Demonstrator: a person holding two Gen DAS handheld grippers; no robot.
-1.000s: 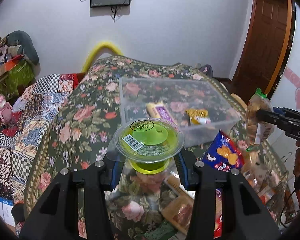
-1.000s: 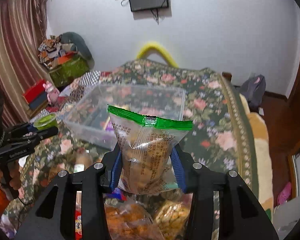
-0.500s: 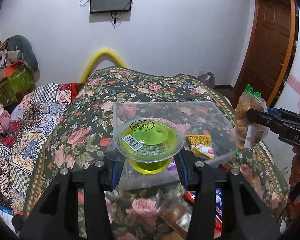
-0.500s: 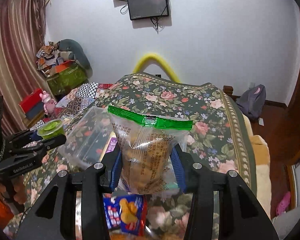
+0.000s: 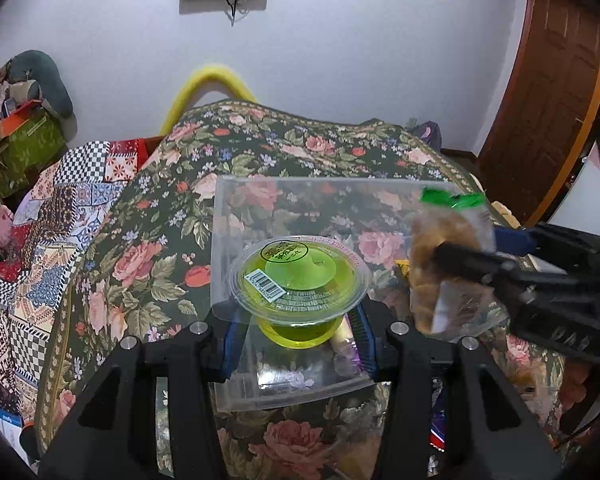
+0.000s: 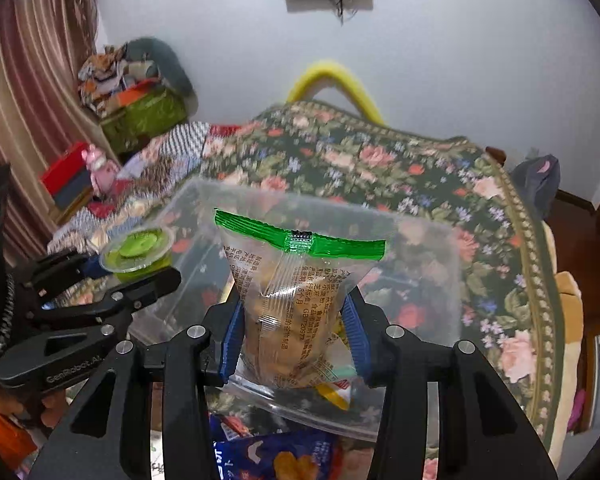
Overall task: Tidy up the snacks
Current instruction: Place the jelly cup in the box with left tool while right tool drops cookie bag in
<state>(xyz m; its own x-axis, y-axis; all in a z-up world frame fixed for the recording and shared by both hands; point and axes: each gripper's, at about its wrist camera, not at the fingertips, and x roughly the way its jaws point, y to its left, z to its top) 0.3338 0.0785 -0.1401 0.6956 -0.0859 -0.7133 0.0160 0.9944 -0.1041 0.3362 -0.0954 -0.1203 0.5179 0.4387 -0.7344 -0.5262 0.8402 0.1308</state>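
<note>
Left wrist view: the left gripper (image 5: 298,330) has its blue pads clamped on the lower body of a green jelly cup (image 5: 300,280), which sits upright with its sealed lid facing up; the cup hangs over the near end of the clear plastic bin (image 5: 236,216) on the floral bedspread (image 5: 140,248), so the drop point lies straight below the jaws; a yellow-and-purple wrapper shows through the bin floor just beside the cup; the right gripper comes in from the right with its packet over the bin's right side.

Right wrist view: the right gripper (image 6: 292,340) pinches a clear cookie packet (image 6: 292,300) with a green seal strip, its long axis upright and the seal on top; the packet hangs above the bin's near wall, the bin interior lying ahead and below; the left gripper and its cup are to the left, apart from the packet; both hands seem about equally near the bin; a blue snack bag (image 6: 276,460) lies outside the bin, below the jaws.
</note>
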